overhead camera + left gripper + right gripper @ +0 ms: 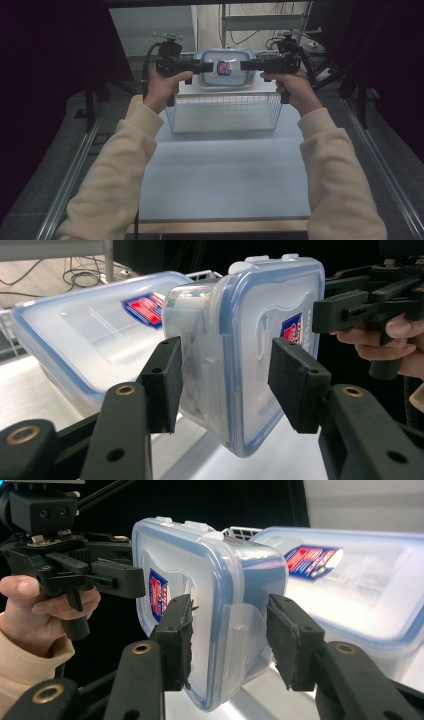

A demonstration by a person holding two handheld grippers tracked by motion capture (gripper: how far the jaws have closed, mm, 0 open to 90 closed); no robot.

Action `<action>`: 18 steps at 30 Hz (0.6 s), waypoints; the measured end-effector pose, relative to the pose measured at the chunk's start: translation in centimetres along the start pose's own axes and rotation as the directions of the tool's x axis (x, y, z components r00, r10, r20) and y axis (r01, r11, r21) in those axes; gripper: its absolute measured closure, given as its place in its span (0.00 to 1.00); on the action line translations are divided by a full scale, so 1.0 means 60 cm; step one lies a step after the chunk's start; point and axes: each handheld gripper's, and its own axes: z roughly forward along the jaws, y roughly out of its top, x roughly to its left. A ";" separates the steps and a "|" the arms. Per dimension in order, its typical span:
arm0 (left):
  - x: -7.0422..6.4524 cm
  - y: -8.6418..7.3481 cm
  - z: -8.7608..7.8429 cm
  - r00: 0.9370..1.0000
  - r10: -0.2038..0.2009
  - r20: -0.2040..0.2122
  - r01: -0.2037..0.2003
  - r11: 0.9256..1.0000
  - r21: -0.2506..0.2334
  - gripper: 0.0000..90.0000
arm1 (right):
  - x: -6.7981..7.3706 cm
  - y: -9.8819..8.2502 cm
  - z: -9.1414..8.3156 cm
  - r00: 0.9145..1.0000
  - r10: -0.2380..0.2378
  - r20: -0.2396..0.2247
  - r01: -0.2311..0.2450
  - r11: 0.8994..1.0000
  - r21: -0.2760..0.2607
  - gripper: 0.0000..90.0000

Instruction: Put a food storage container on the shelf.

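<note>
We have the left fingers (222,385) pinching one end of a small clear plastic box with a blue-rimmed lid (223,68) and the right fingers (230,640) pinching its other end, lifted above the white wire basket (223,114) at the worktop's (225,175) far edge, a larger matching box (350,580) just behind.

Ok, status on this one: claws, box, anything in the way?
Both claws, left and right, shut on box, one per end. Box held above basket. Second box behind.
</note>
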 end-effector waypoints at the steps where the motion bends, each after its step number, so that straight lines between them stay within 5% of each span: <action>1: 0.005 0.008 0.002 1.000 -0.002 -0.001 0.002 1.000 0.000 0.55 | -0.003 0.007 0.003 1.000 -0.002 0.003 0.002 1.000 0.000 0.60; 11: 0.051 0.057 0.031 1.000 -0.022 -0.002 0.022 1.000 0.008 0.54 | -0.046 0.065 0.031 1.000 0.030 0.010 -0.030 0.999 0.022 0.59; 18: 0.077 0.063 0.059 0.997 -0.073 0.001 0.073 0.997 0.024 0.55 | -0.081 0.085 0.053 0.997 0.063 0.046 -0.065 0.996 0.053 0.59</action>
